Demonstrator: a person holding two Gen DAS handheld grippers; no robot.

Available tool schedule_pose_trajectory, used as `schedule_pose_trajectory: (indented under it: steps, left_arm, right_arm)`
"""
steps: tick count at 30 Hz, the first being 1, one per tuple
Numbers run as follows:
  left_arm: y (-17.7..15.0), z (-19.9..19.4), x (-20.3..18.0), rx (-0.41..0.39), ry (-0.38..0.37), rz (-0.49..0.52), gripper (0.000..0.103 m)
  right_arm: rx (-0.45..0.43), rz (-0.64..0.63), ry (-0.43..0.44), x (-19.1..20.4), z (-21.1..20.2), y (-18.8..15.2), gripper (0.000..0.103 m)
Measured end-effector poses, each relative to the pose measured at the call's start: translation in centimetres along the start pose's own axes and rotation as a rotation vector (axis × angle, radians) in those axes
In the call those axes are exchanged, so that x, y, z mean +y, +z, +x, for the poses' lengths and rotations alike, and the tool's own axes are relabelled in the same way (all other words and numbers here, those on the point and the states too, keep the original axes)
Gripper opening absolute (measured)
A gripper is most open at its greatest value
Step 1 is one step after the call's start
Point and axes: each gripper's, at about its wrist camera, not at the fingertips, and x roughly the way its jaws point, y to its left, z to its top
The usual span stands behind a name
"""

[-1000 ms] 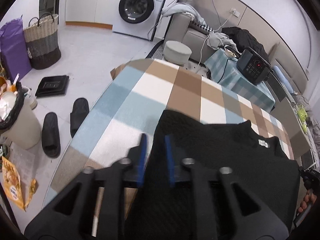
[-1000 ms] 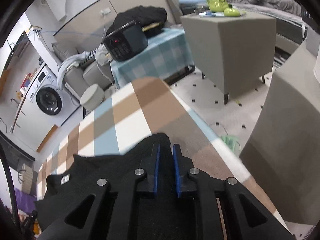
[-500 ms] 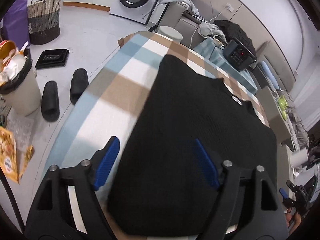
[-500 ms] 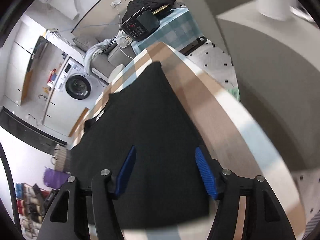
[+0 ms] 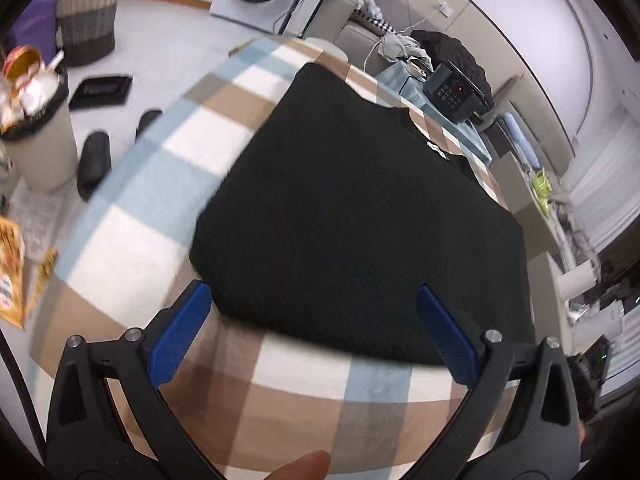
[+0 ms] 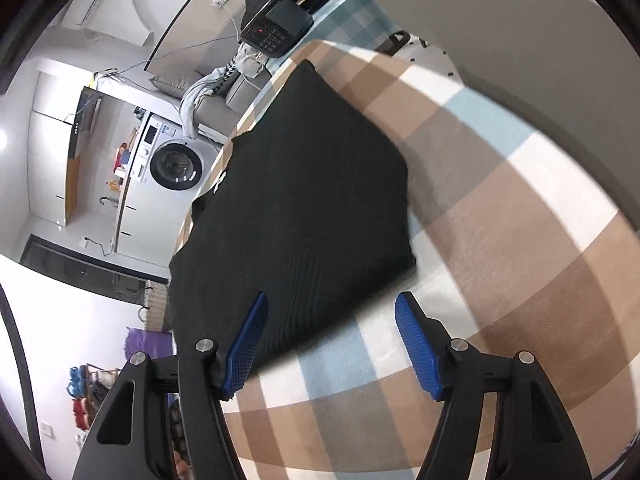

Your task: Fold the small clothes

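Hovering: both your grippers hang just off the near hem of the black knit top point(image 5: 352, 208), which lies flat on the checked tablecloth point(image 5: 168, 168), collar and white neck label point(image 5: 437, 150) at the far edge.
Left gripper point(image 5: 316, 332): its jaws have just been opening and now stand spread wide, blue pads point(image 5: 180, 332) either side of the hem's left part, nothing between them, no contact with the cloth.
Right gripper point(image 6: 332, 340): its jaws have just been opening too, less wide; the near right corner of the top shows between the pads, but they are not pressing it.
Garment state: it looks laid out and smoothed, a broad dark block with straight side edges; I judge the first fold is yet to come.
Your next grip: pick matching points on the hem, one per gripper, so the fold line runs straight across.
Technique: come in low and pinch only the knit, not the tablecloth under it.
Carry: lift both corners together and level, or the knit will sag and skew.
Watch: thick knit slips, so take a deep bite before lifting.
Clutter: the slippers point(image 5: 94, 158) and bin point(image 5: 38, 136) on the floor are well apart from your work.
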Motion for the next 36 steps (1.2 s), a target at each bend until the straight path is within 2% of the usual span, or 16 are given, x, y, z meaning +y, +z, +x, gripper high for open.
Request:
schedule_pose_trajectory:
  steps: [2, 4, 7, 8, 11, 14, 17, 21, 23, 26, 29, 31, 34, 35, 36]
  left_arm:
    - [-0.4, 0.5, 0.4, 0.024, -0.038, -0.037, 0.100]
    - [-0.4, 1.0, 0.5, 0.025, -0.033, -0.054, 0.094]
    - [-0.3, 1.2, 1.2, 0.004, -0.059, -0.102, 0.088]
    - [-0.2, 1.2, 1.4, -0.014, -0.058, -0.124, 0.084]
    - [-0.1, 1.6, 1.6, -0.047, 0.000, -0.156, 0.064]
    - [0.1, 1.9, 1.3, -0.056, 0.051, -0.149, 0.055]
    - [-0.1, 1.6, 1.4, -0.031, 0.050, -0.147, 0.055]
    - [-0.9, 0.7, 2.2, 0.030, -0.047, -0.211, 0.057]
    - [-1.4, 1.2, 2.1, 0.095, -0.113, -0.229, 0.060]
    - [-1.4, 2.0, 1.4, 0.088, -0.139, -0.215, 0.063]
    - [-0.9, 2.6, 0.5, 0.048, -0.114, -0.219, 0.063]
    - [-0.6, 3.0, -0.1, 0.008, -0.076, -0.248, 0.063]
    - [-0.5, 3.7, -1.3, -0.059, 0.001, -0.236, 0.062]
    - [-0.5, 4.1, -1.9, -0.084, 0.033, -0.222, 0.053]
    - [-0.5, 4.3, -2.1, -0.095, 0.063, -0.214, 0.036]
  right_arm:
    - [-0.005, -0.013, -0.005, 0.3, 0.3, 0.0, 0.067]
    - [-0.001, -0.024, -0.002, 0.4, 0.8, 0.2, 0.068]
    - [-0.025, -0.038, -0.014, 1.0, 1.3, 0.6, 0.068]
    - [-0.037, -0.043, -0.027, 1.2, 1.5, 0.8, 0.067]
    - [-0.067, -0.050, -0.057, 1.8, 2.1, 1.3, 0.064]
    - [-0.086, -0.043, -0.096, 2.0, 2.3, 1.5, 0.059]
    - [-0.072, -0.016, -0.085, 1.7, 1.8, 1.3, 0.059]
    - [-0.034, 0.089, 0.002, -0.3, 0.5, 0.5, 0.059]
    - [-0.035, 0.109, 0.025, -0.7, 0.2, 0.2, 0.059]
    - [-0.046, 0.108, 0.030, -0.4, 0.5, 0.3, 0.059]
    - [-0.057, 0.097, 0.016, 0.4, 1.0, 0.3, 0.059]
    - [-0.074, 0.097, -0.014, 1.0, 1.1, 0.3, 0.059]
    - [-0.105, 0.110, -0.068, 1.6, 1.3, 0.2, 0.059]
    - [-0.119, 0.119, -0.082, 1.8, 1.3, 0.0, 0.059]
    - [-0.130, 0.119, -0.091, 1.9, 1.3, 0.0, 0.059]
